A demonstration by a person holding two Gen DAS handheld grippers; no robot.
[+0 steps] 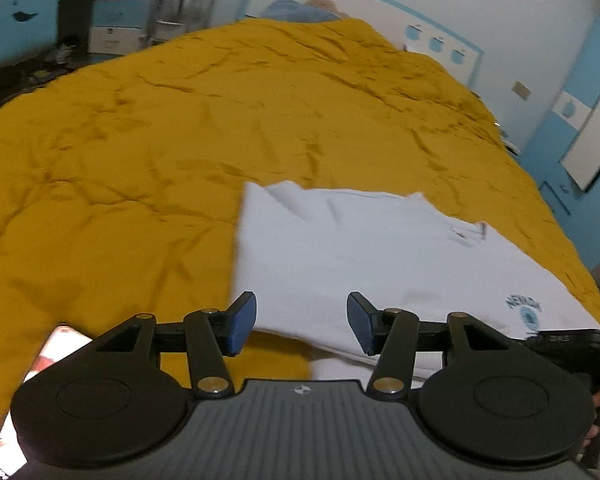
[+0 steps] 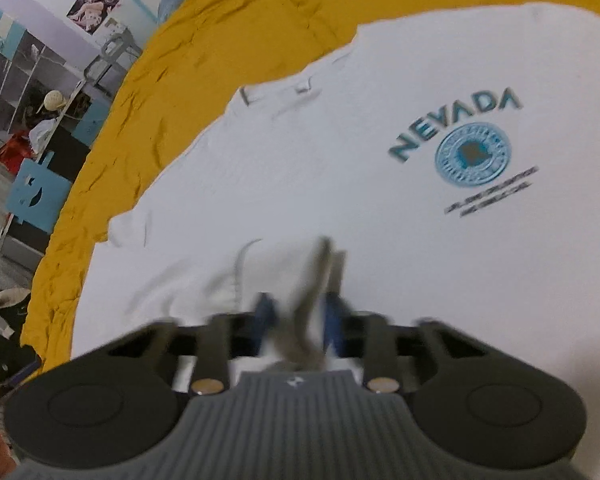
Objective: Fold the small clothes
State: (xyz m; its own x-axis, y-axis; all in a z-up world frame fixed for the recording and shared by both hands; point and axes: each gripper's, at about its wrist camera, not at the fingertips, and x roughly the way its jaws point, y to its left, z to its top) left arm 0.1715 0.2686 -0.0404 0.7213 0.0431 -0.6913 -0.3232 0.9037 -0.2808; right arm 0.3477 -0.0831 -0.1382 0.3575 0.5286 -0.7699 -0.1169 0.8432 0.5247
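A white T-shirt with a blue "NEVADA" print lies on a mustard-yellow bedspread. My left gripper is open and empty, hovering over the shirt's near left edge. My right gripper is shut on a fold of the shirt's white fabric, which bunches up between its blue pads. The view there is blurred. In the left wrist view the right gripper's black body shows at the right edge.
The yellow bedspread covers the whole bed. A blue-and-white headboard and a blue pillow are at the far end. Blue furniture and shelves stand left of the bed. A phone-like object lies near my left gripper.
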